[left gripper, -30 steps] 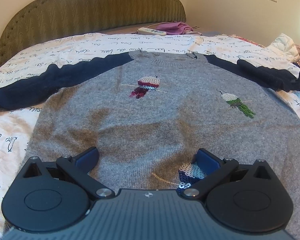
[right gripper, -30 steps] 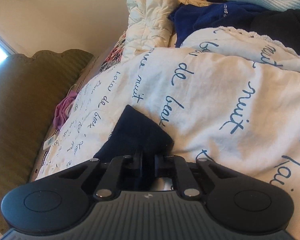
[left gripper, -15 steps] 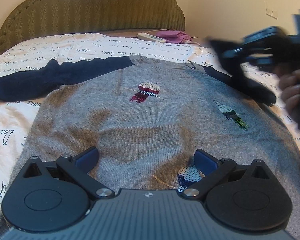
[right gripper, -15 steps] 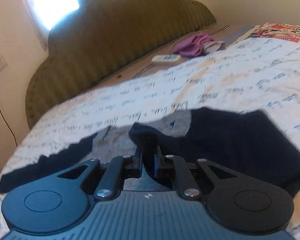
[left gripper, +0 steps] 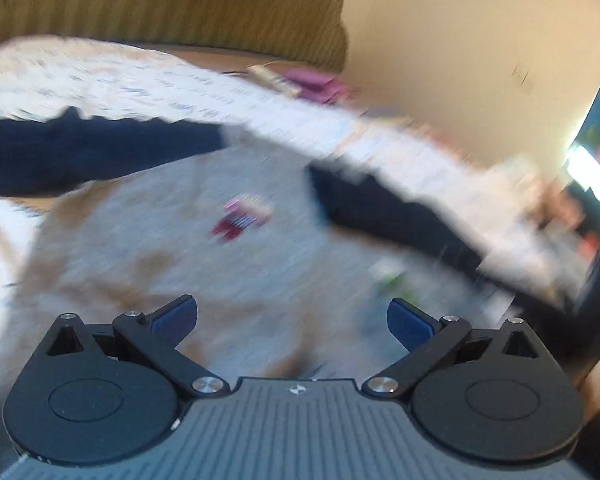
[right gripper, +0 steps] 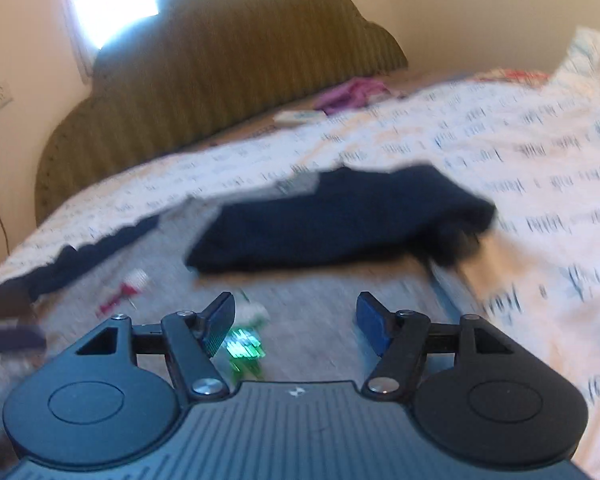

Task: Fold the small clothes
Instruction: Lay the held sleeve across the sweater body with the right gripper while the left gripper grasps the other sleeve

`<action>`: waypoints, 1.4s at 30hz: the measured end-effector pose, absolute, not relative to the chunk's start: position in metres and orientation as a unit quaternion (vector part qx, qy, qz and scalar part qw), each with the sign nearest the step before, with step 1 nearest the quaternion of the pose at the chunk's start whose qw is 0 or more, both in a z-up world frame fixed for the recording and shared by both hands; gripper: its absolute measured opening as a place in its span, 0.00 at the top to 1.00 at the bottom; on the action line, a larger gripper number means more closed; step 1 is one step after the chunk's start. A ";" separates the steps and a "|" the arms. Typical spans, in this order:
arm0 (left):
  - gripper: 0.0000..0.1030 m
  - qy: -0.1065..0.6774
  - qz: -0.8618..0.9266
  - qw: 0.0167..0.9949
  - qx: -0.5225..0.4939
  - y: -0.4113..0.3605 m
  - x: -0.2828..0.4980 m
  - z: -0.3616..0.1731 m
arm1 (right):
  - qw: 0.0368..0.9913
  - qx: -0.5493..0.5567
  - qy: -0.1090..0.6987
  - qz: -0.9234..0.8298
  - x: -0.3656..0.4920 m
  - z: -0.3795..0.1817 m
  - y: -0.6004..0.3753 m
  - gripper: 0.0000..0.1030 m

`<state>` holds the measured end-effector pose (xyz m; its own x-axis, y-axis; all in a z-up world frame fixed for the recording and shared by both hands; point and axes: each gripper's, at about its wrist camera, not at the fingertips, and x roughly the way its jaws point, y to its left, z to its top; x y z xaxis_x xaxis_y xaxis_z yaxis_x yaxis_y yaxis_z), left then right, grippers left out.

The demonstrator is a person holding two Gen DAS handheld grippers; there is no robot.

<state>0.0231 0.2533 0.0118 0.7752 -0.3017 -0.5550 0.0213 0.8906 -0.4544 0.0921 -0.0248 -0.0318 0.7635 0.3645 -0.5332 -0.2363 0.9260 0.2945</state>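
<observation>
One sleeve (right gripper: 340, 224) folded across grey sweater (right gripper: 320, 292) | other sleeve (left gripper: 80, 152) still flat on bed (right gripper: 500, 152) | left gripper (left gripper: 292, 322), right gripper (right gripper: 296, 320): jaws open, empty | body folds left.

— Left wrist cam? 
— Low over the grey sweater (left gripper: 228, 280), close, facing the headboard (left gripper: 160, 8); v. blurred.
— Right wrist cam? 
— Also low and near, looking across the sweater (right gripper: 320, 292) twd the headboard (right gripper: 228, 80), from further right.
— Overlap? 
— Sweater front, both navy sleeves, bedspread (right gripper: 520, 152), headboard.
</observation>
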 end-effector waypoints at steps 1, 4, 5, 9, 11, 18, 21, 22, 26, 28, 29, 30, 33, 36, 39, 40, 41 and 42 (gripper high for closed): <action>0.00 0.320 -0.117 0.906 -0.251 0.256 0.037 0.019 | 0.930 0.122 0.308 0.163 0.093 -0.038 -0.028 0.36; 0.01 0.343 -0.172 0.866 -0.320 0.255 0.092 0.020 | 0.924 0.146 0.304 0.178 0.098 -0.040 -0.033 0.26; 0.04 0.357 -0.169 0.857 -0.331 0.253 0.112 0.016 | 0.924 0.148 0.304 0.179 0.099 -0.040 -0.033 0.26; 0.42 0.408 -0.126 0.824 -0.371 0.249 0.177 -0.011 | 0.921 0.166 0.300 0.185 0.097 -0.042 -0.039 0.26; 0.46 0.435 -0.115 0.820 -0.354 0.241 0.197 -0.022 | 0.917 0.181 0.299 0.190 0.097 -0.044 -0.044 0.26; 0.95 0.406 -0.087 0.870 -0.267 0.227 0.208 -0.014 | 0.913 0.199 0.297 0.197 0.099 -0.046 -0.047 0.25; 0.95 0.367 -0.092 0.893 -0.244 0.234 0.196 0.011 | 0.913 0.200 0.297 0.197 0.099 -0.046 -0.047 0.25; 0.95 0.355 -0.091 0.899 -0.239 0.240 0.191 0.020 | 0.913 0.200 0.297 0.197 0.099 -0.046 -0.047 0.25; 0.95 0.335 -0.048 0.915 -0.218 0.270 0.171 0.029 | 0.912 0.201 0.297 0.197 0.099 -0.047 -0.046 0.25; 0.95 0.350 -0.017 0.911 -0.217 0.288 0.164 0.016 | 0.913 0.199 0.297 0.197 0.097 -0.047 -0.048 0.25; 0.95 0.355 -0.005 0.908 -0.222 0.296 0.161 0.009 | 0.913 0.197 0.297 0.196 0.098 -0.047 -0.047 0.25; 0.95 0.363 0.007 0.904 -0.227 0.306 0.159 0.001 | 0.914 0.196 0.298 0.196 0.098 -0.047 -0.047 0.25; 0.91 0.366 0.008 0.901 -0.233 0.316 0.154 -0.020 | 0.915 0.190 0.299 0.194 0.098 -0.045 -0.044 0.25; 0.84 0.315 0.001 0.930 -0.188 0.308 0.144 -0.030 | 0.924 0.153 0.301 0.178 0.095 -0.034 -0.035 0.24; 0.83 0.309 -0.005 0.927 -0.212 0.312 0.143 -0.032 | 0.943 0.129 0.253 0.172 0.095 -0.004 -0.027 0.24; 0.83 0.309 -0.011 0.924 -0.226 0.316 0.144 -0.034 | 0.949 0.121 0.232 0.177 0.101 0.007 -0.023 0.22; 0.83 0.309 -0.017 0.920 -0.243 0.321 0.144 -0.036 | 0.952 0.111 0.224 0.177 0.109 0.013 -0.018 0.16; 0.82 0.308 -0.022 0.915 -0.258 0.325 0.145 -0.037 | 0.954 0.093 0.225 0.173 0.123 0.016 -0.010 0.13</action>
<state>0.1446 0.3253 -0.0372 0.8088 -0.1993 -0.5533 -0.1190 0.8659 -0.4859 0.1233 -0.0100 0.0160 0.8381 0.3730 -0.3980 -0.2891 0.9225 0.2557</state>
